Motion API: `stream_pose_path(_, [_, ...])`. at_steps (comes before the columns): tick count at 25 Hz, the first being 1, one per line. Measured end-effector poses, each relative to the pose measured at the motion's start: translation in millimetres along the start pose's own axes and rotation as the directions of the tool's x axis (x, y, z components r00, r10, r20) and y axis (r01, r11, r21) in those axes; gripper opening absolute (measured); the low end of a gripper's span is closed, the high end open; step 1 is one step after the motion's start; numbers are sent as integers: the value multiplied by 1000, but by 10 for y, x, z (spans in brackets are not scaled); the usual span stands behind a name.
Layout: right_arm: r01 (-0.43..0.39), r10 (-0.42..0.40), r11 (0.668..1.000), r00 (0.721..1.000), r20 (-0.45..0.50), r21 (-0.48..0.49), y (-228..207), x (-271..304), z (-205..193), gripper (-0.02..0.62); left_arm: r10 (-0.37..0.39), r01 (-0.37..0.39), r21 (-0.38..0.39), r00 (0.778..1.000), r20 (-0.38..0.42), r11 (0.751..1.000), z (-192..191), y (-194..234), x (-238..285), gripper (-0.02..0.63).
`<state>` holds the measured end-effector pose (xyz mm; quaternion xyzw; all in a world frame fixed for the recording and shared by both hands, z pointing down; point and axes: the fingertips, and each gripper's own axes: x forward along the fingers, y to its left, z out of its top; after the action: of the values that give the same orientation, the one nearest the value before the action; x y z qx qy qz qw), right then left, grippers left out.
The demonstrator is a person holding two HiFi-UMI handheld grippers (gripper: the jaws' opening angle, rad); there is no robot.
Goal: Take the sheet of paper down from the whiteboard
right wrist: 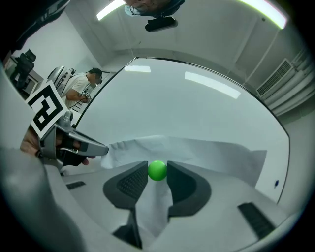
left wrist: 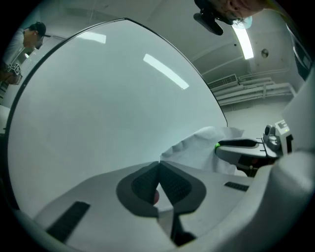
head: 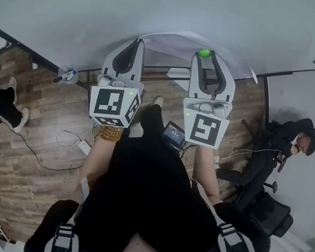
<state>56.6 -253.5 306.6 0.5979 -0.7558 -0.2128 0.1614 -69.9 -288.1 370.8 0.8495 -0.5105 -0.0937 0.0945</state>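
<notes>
pulling the green magnet (right wrist: 157, 170) off the board is, i judge, the step in hand. my right gripper (head: 204, 56) is clamped on the magnet, which sits on the paper (right wrist: 197, 152) against the whiteboard (left wrist: 98, 98). the paper hangs on the board, rumpled and bulging away from it, spread between my two grippers. my left gripper (left wrist: 159, 165) has its jaws pressed together right at the paper's edge. it looks as if they pinch that corner, though i can't be sure. a small red spot (left wrist: 156, 198) shows low between the pads, and i can't tell what it is.

next, i think, the right gripper has to draw the magnet straight off the board without dragging the sheet. the left must hold firm so the paper doesn't drop. whether any other magnet pins the sheet i can't see.
</notes>
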Motion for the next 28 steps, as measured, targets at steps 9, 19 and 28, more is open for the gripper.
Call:
stream_pose_path(9, [-90, 85, 994, 993, 76, 57, -12, -17, -36, 120, 143, -142, 50, 990, -18, 989, -29, 3, -170, 9])
stream_pose_path(19, [-212, 188, 966, 969, 159, 150, -170, -338, -225, 120, 366, -360, 165, 931, -7, 918, -70, -295, -643, 9])
stream_pose_path(28, [-283, 235, 933, 947, 219, 223, -140, -702, -249, 120, 462, -456, 188, 887, 15, 870, -161, -553, -902, 9])
